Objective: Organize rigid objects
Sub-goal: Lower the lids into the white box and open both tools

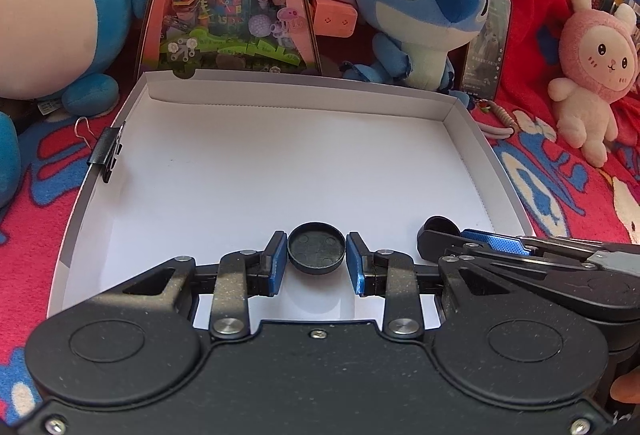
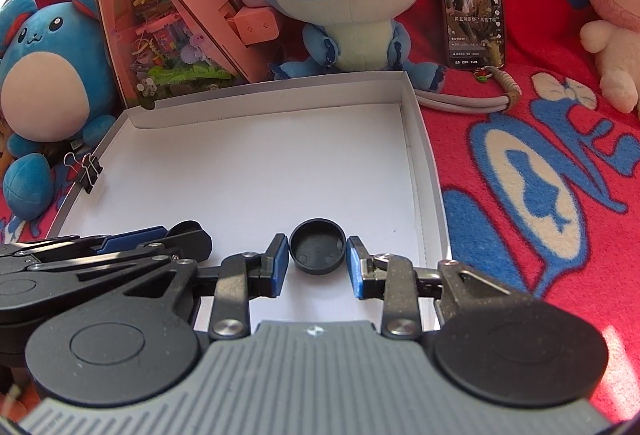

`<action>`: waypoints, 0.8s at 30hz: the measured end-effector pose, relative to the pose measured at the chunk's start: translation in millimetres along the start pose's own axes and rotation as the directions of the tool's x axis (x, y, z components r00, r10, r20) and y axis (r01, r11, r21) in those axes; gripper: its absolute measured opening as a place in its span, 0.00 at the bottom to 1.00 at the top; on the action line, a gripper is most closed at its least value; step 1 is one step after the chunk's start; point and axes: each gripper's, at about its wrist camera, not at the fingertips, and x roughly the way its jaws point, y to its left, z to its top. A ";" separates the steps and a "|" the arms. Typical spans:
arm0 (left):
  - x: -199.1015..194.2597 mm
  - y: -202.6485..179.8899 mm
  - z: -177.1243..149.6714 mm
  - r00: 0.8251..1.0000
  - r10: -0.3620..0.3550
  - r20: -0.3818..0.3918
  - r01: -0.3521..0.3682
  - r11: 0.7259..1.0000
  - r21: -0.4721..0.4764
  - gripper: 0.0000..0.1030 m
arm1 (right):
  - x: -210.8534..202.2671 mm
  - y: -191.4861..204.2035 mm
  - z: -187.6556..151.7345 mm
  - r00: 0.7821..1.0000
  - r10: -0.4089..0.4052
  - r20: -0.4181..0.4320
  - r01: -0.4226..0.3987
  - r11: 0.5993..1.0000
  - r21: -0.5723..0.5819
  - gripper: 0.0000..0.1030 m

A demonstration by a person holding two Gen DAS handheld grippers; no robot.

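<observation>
My left tongs [image 1: 316,257] and right tongs [image 2: 317,255] each pinch a light, stiff, slippery black cap [image 1: 316,249] by its rim

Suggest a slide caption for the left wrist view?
Left gripper clamps a round black cap over a white cardboard tray, plush toys behind.

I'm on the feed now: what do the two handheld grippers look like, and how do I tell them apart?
Both are black linkage grippers with silver pivot screws and blue ribbed pads on their fingers. The left gripper has a plain black speckled body. The right gripper has a grey ribbed body bearing a small white mark. No cables or sleeves show.
</observation>
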 end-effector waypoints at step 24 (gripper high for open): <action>-2.7 2.7 -3.1 1.000 -0.011 0.030 0.011 1.000 0.011 0.40 | -1.1 -0.5 -3.0 1.000 0.005 0.007 -0.005 1.000 -0.023 0.39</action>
